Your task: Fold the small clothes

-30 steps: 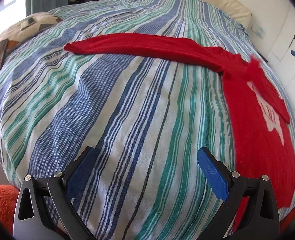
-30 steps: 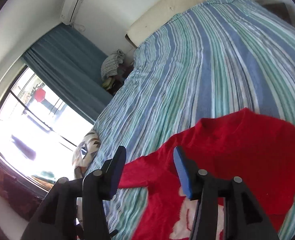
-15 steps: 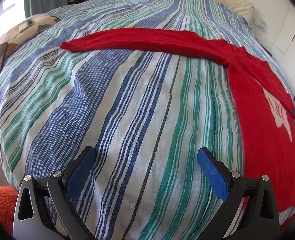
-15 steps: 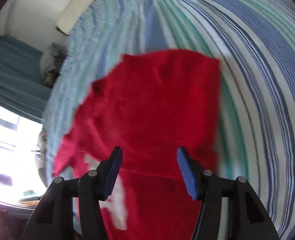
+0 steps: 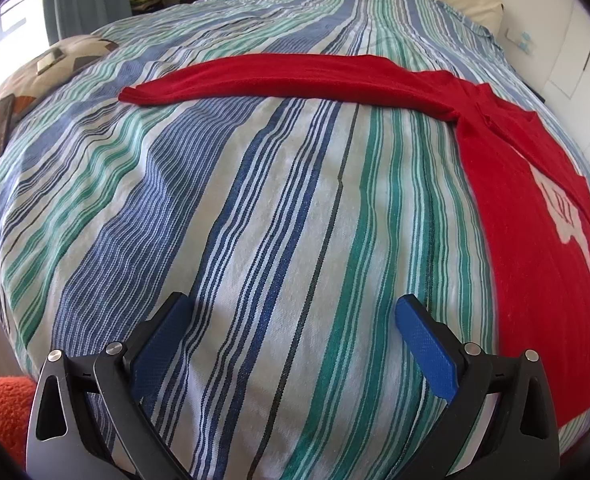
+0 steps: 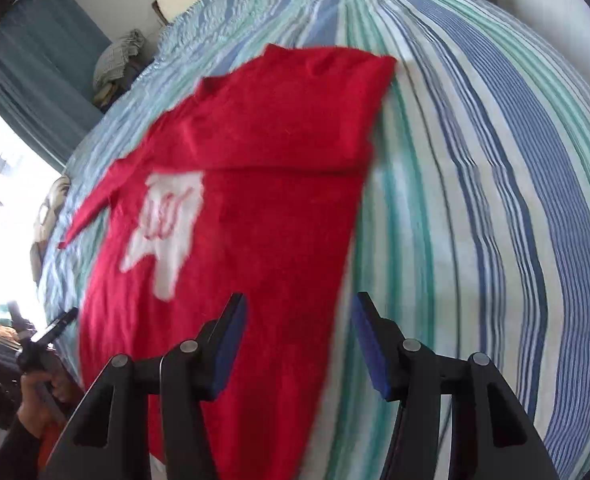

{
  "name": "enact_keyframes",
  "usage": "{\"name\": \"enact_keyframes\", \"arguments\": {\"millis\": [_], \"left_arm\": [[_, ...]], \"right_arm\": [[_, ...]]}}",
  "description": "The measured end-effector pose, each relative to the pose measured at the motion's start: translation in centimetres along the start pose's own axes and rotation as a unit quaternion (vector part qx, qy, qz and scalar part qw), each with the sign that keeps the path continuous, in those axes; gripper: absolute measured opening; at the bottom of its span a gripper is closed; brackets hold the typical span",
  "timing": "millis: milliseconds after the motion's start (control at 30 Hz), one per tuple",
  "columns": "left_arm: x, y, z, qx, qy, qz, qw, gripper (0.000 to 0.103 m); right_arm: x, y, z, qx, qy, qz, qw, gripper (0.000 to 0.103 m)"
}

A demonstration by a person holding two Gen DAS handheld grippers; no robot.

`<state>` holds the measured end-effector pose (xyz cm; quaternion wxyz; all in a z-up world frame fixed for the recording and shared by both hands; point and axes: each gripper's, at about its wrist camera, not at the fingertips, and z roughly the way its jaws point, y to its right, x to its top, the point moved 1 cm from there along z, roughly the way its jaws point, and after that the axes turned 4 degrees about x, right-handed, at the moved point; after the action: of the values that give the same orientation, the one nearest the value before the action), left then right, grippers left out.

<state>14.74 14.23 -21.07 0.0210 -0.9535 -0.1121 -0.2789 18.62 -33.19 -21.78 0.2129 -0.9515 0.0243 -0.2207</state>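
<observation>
The red sweater [image 6: 255, 208] lies flat on the striped bedspread [image 6: 475, 208], its right side folded over the body, a white emblem [image 6: 167, 224] on the chest. The right gripper [image 6: 297, 340] hovers above its lower hem with blue-padded fingers [image 6: 231, 340] spread and nothing between them — the picture is blurred, so contact is hard to judge. The knit looks soft and fuzzy; the bedspread is woven cotton in blue, green and white.

The left wrist view alone shows the long sleeve [image 5: 279, 80] stretched straight across the bed. There the left gripper [image 5: 291, 332] stands wide open over bare stripes, beside the sweater's body — well short of the sleeve.

The right view alone shows the person's hand [image 6: 55, 392].
</observation>
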Motion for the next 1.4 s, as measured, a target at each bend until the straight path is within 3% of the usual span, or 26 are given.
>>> {"name": "enact_keyframes", "arguments": {"millis": [67, 200, 333, 567, 1400], "left_arm": [[-0.1, 0.1, -0.1, 0.001, 0.001, 0.002, 1.0, 0.102], [-0.2, 0.2, 0.0, 0.005, 0.002, 0.006, 1.0, 0.102], [-0.4, 0.7, 0.3, 0.017, 0.003, 0.014, 0.9997, 0.102], [-0.6, 0.7, 0.3, 0.022, 0.009, 0.022, 0.9995, 0.102], [-0.9, 1.1, 0.2, 0.029, 0.015, 0.029, 0.999, 0.103]], "right_arm": [[-1.7, 1.8, -0.8, -0.013, 0.02, 0.024, 0.999, 0.054], [-3.8, 3.0, -5.0, -0.054, 0.1, 0.033, 0.993, 0.055], [-5.5, 4.6, -7.6, -0.117, 0.153, 0.038, 0.98, 0.066], [-8.3, 7.7, -7.7, -0.113, 0.166, 0.127, 0.971, 0.066], [-8.5, 7.0, -7.3, -0.124, 0.173, 0.121, 0.97, 0.067]]}}
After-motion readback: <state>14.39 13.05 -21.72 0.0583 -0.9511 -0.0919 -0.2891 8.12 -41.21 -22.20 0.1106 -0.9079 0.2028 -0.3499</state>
